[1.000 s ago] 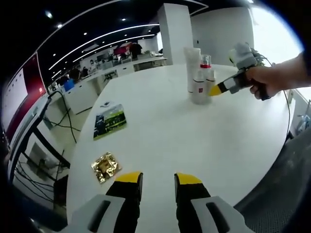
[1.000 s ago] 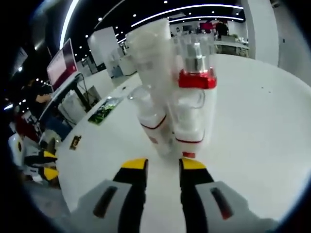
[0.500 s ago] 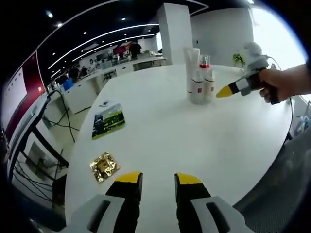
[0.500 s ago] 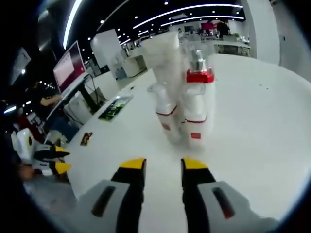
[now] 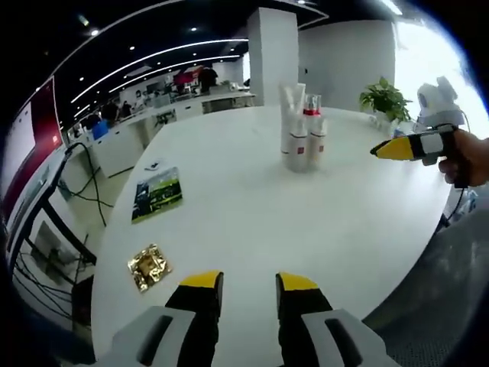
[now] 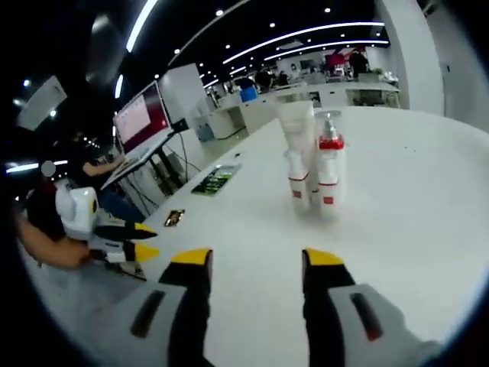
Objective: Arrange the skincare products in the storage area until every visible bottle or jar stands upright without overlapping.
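Left gripper (image 5: 249,279) bottom centre, jaws parted, holding nothing. Right gripper (image 6: 257,258) jaws spread wider, touching nothing. Skincare bottles (image 5: 298,138) clustered upright upper centre on white table (image 5: 252,222).

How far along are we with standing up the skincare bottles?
It looks close to done: the bottles stand upright in a tight cluster on the white table. Nothing is in hand; the left hand-held gripper and right hand-held gripper are both open and empty. Whether the bottles touch cannot be told.
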Demonstrator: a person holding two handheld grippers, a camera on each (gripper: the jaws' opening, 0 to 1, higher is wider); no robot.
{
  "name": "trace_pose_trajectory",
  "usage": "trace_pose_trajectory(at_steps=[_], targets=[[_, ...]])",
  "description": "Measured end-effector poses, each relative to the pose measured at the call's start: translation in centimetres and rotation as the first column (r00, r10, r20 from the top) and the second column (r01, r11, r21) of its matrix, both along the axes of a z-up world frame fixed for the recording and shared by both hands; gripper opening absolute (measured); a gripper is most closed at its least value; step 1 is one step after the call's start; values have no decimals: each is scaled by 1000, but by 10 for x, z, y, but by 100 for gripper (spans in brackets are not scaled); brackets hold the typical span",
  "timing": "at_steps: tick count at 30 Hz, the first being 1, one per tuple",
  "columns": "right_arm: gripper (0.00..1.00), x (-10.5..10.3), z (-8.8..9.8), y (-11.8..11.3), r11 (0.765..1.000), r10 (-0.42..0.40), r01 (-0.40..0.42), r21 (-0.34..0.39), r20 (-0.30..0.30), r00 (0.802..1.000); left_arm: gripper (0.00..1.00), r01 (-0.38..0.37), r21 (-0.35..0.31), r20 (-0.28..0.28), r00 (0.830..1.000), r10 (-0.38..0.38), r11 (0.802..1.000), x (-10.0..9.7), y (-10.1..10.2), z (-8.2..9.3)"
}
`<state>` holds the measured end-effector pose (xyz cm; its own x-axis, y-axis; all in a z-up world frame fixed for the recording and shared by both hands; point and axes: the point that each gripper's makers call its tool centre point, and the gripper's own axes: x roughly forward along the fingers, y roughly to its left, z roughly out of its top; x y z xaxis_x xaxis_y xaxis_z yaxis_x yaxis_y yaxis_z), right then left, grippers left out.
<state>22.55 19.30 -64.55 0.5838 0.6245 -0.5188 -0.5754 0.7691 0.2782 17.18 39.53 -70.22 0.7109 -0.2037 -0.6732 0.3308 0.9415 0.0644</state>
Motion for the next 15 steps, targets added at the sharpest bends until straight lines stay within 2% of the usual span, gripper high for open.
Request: trace_pose_trajectory(at_steps=[1, 9, 12, 14, 15], targets=[[49, -1, 1, 1, 1000, 4, -4, -2, 5, 1000, 29, -3, -1, -16, 1000, 3, 1000, -1, 1, -2], [50, -4, 20, 15, 1000, 5, -6, 15, 53, 999, 29, -31, -94, -3, 1000, 31, 995, 2, -1, 5], [50, -3, 25, 19, 1000, -5, 4, 25, 57, 998, 30, -19, -126, 8, 1000, 20, 992, 2, -5, 11], [51, -5, 31, 22, 1000, -15, 13, 28, 65, 998, 31, 4, -188, 15, 1000, -1, 982, 3, -13, 18], [51, -4, 33, 22, 1000, -17, 15, 25, 73, 997, 31, -4, -226, 31, 999, 12, 974, 6, -12, 24]])
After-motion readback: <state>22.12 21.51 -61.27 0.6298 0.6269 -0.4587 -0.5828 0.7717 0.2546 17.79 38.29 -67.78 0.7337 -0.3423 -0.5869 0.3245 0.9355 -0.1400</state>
